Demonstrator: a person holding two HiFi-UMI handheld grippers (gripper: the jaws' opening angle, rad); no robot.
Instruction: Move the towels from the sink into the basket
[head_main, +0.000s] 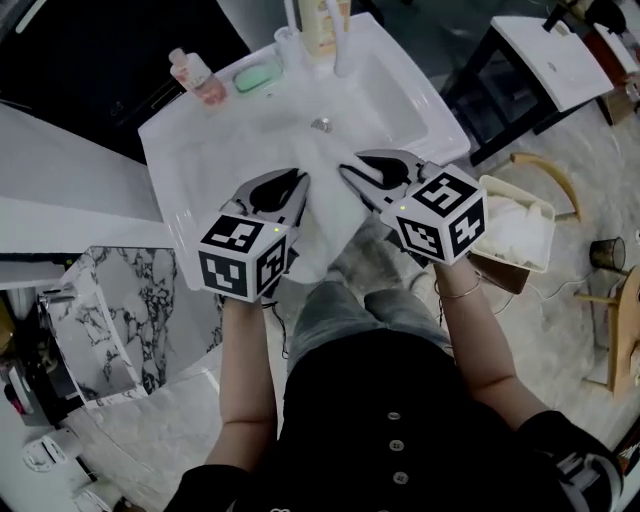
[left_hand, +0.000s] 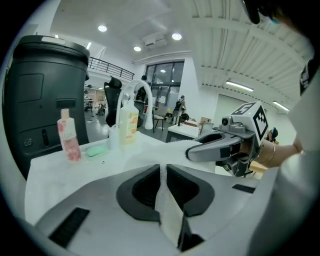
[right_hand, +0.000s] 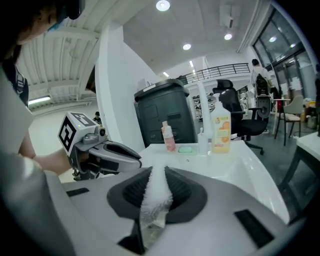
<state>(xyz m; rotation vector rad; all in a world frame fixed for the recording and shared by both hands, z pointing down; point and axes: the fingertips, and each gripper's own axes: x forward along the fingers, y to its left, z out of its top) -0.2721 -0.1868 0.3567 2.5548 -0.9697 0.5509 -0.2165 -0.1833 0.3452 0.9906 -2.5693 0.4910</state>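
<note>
A white towel (head_main: 326, 218) hangs between my two grippers above the front of the white sink (head_main: 200, 160). My left gripper (head_main: 299, 181) is shut on the towel's left edge, and a thin fold of towel (left_hand: 167, 210) shows between its jaws. My right gripper (head_main: 346, 168) is shut on the other edge, with fluffy towel (right_hand: 155, 192) pinched between its jaws. Each gripper view shows the other gripper close by: the right gripper (left_hand: 192, 152) and the left gripper (right_hand: 136, 160). A cream basket (head_main: 546, 216) on the floor to the right holds white towels (head_main: 510, 232).
A pink bottle (head_main: 194, 78), green soap (head_main: 257, 76), a yellow bottle (head_main: 322, 24) and the faucet (head_main: 341, 42) line the sink's back rim. A dark bin (left_hand: 45, 100) stands behind the sink. A black-framed table (head_main: 545, 62) and wooden stool (head_main: 616, 320) stand at the right.
</note>
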